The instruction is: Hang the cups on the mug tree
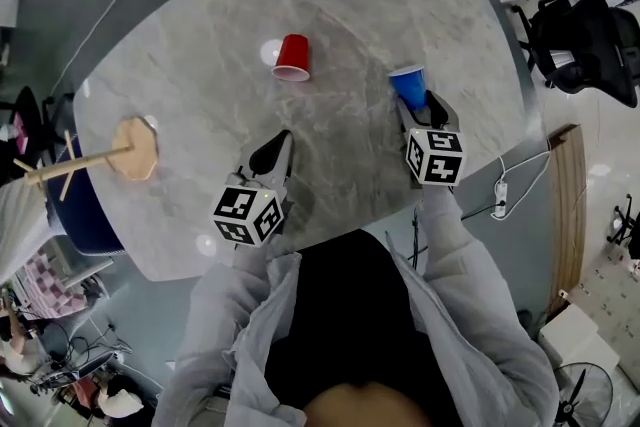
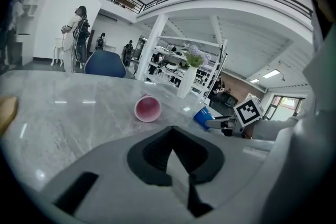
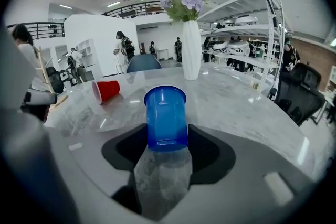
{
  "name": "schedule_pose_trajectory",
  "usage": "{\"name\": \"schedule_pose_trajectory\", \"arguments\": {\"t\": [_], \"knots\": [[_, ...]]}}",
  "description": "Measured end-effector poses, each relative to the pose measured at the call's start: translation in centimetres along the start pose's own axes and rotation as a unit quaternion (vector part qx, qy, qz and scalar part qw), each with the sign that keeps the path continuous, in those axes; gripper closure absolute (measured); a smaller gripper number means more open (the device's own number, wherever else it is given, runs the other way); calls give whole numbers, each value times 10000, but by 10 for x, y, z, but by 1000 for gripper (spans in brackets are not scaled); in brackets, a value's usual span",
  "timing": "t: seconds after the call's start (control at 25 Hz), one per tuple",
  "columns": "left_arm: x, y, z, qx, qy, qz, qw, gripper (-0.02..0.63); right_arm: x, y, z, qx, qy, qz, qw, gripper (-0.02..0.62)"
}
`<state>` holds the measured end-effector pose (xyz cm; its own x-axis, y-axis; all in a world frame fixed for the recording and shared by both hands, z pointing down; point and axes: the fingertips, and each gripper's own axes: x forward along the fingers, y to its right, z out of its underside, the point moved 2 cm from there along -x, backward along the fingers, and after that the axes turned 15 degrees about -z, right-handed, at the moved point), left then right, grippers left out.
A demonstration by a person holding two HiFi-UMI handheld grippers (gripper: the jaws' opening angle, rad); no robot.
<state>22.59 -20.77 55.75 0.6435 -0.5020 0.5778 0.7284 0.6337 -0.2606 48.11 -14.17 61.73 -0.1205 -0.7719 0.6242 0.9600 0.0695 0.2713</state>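
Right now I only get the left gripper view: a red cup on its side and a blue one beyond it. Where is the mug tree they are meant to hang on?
Observer: The head view shows the wooden mug tree near the left end of the table, with no cup on it.
Operator: Is anything holding that blue cup?
Observer: Yes. In the right gripper view, the right hand-held gripper has its jaws against both sides of the blue cup, low down.
Operator: Which cup is nearer the tree?
Observer: The red cup. From the head view it lies between the tree and the blue cup.
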Motion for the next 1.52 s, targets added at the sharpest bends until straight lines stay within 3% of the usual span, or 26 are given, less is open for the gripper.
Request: {"name": "schedule_pose_trajectory", "arguments": {"t": [0.56,1.2,1.52], "knots": [[-18,3,-3,62,140,-78,9999,607,-23,-11,-8,52,383,42,9992,345],[-82,33,14,202,404,15,9990,607,-123,-61,-11,-412,1044,230,9934,345],[-124,46,24,270,600,-16,9978,608,-169,-95,8,-362,1268,194,9911,345]]}}
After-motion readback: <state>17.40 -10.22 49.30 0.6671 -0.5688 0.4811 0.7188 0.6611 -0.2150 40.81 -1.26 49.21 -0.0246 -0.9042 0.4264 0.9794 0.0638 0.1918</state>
